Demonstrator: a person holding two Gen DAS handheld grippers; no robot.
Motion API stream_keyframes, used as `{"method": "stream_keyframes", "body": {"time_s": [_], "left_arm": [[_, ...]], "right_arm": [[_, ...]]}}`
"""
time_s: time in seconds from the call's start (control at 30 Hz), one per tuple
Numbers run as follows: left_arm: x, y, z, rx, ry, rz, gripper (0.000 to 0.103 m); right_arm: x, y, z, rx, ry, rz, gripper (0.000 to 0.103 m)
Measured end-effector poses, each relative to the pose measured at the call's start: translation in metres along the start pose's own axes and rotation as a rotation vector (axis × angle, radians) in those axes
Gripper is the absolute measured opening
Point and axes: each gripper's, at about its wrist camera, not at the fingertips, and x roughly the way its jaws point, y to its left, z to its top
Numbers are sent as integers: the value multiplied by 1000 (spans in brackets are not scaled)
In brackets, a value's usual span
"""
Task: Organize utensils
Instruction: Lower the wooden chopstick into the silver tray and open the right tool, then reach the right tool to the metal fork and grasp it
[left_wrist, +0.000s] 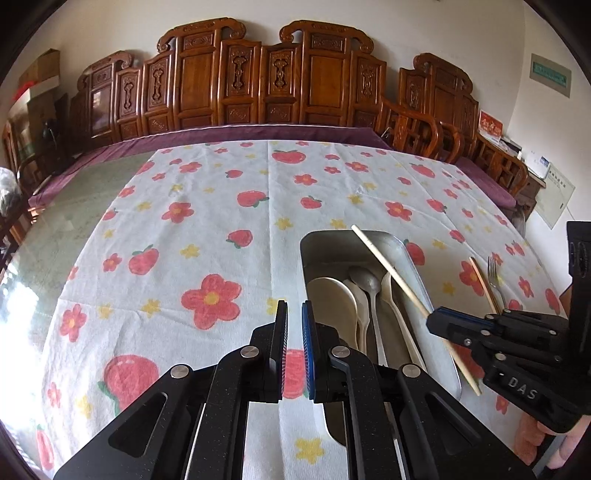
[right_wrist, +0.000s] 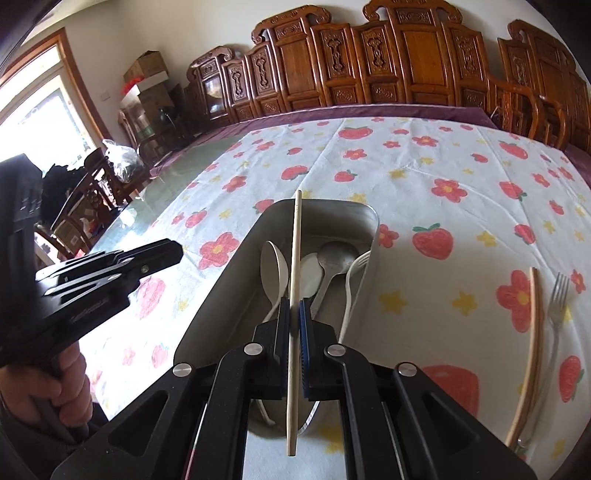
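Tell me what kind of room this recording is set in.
Most likely a home dining or living room: a table under a strawberry-print tablecloth, carved wooden furniture along the wall, and a metal tray of utensils.

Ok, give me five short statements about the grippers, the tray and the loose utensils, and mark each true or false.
1. The right gripper is shut on a chopstick. True.
2. The left gripper holds a spoon. False: nothing is between its pads; it is over the tablecloth, beside the metal tray.
3. The tray is empty. False: it holds spoons, including a metal spoon, and a white fork.
4. A metal fork lies on the tablecloth outside the tray. True.
5. The second chopstick is inside the tray. False: it lies on the tablecloth next to the metal fork.
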Motion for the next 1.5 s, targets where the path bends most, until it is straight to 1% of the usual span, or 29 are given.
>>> {"method": "stream_keyframes", "body": {"time_s": [0.07, 0.23, 0.33, 0.43, 0.53, 0.63, 0.77, 0.8, 0.83, 0.87, 1.07, 1.1, 1.13, 1.23, 1.27, 1.3, 1.33, 1.37, 1.43, 1.5], "left_arm": [[0, 1, 0, -2, 1, -1, 7], [1, 1, 0, -2, 3, -1, 7], [1, 1, 0, -1, 0, -2, 7], [1, 0, 0, 0, 0, -3, 7], [0, -3, 1, 4, -1, -6, 7], [-1, -10, 1, 10, -5, -15, 7], [-3, -22, 1, 17, -13, -32, 7], [-4, -26, 1, 18, -13, -37, 13], [-4, -29, 1, 21, -16, -41, 28], [-4, -33, 1, 24, -19, -47, 34], [-3, -54, -3, 58, -19, -63, 39], [-3, -57, -4, 60, -21, -65, 43], [-4, -60, -4, 59, -25, -66, 49], [-6, -67, -6, 58, -33, -75, 59], [-6, -69, -6, 59, -35, -76, 61], [-6, -71, -7, 58, -41, -72, 64], [-7, -72, -7, 54, -48, -68, 65], [-6, -74, -8, 52, -50, -67, 66], [-6, -78, -8, 49, -55, -63, 68], [-7, -82, -10, 50, -60, -64, 69]], "right_arm": [[8, 0, 2, 20, 11, 4, 6], [21, 2, 3, 23, 23, -15, 6], [26, 1, 2, 34, 35, -1, 7], [25, 1, -1, 17, 25, 9, 8], [16, 0, -1, -7, 4, 11, 8], [-3, -5, -2, -25, -32, 9, 8], [-36, -19, -10, -93, -73, -55, 8], [-43, -25, -13, -105, -78, -75, 8], [-50, -31, -15, -112, -83, -93, 8], [-58, -39, -18, -119, -89, -113, 8], [-89, -93, -27, -110, -98, -227, 8], [-91, -103, -29, -105, -97, -244, 8], [-93, -112, -30, -101, -95, -265, 8], [-93, -139, -37, -98, -88, -334, 8], [-92, -148, -40, -88, -85, -352, 9], [-89, -158, -43, -67, -80, -358, 14], [-87, -167, -46, -40, -75, -360, 18], [-83, -175, -48, -19, -68, -362, 20], [-74, -186, -52, 24, -45, -356, 21], [-67, -191, -53, 40, -31, -354, 21]]}}
